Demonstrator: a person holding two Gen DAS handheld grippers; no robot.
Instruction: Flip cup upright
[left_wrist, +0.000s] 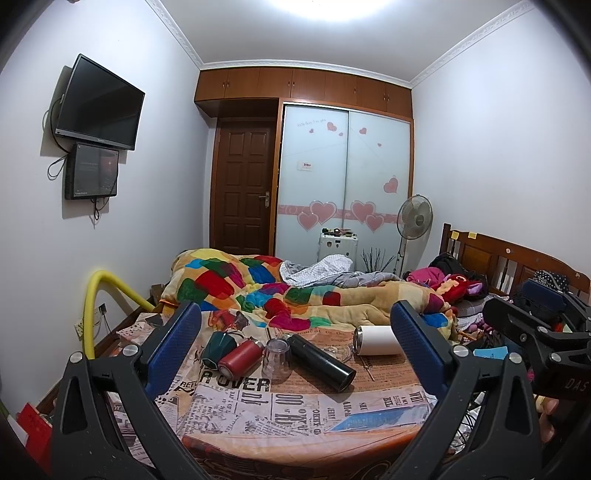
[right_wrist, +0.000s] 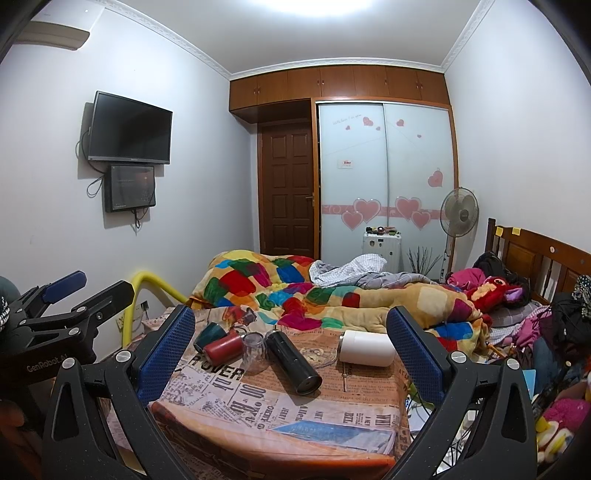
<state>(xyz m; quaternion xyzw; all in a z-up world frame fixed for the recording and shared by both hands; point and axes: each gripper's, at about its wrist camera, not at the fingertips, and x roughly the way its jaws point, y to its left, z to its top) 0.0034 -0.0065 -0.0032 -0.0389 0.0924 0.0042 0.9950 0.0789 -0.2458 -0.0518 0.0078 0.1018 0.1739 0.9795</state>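
The clear cup (left_wrist: 276, 356) looks like glossy glass; the black flask (left_wrist: 320, 362) beside it has a smooth satin sheen. The surface (left_wrist: 295, 406) wears matt newspaper-print cloth, the far quilt (left_wrist: 258, 288) soft fleece.

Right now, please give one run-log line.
left gripper: open | right gripper: open | clear glass cup: upside down, untouched | black flask: lying beside it

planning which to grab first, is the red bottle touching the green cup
Touching. In the left wrist view the red bottle lies against the green cup with no gap; the right wrist view shows them pressed together too.
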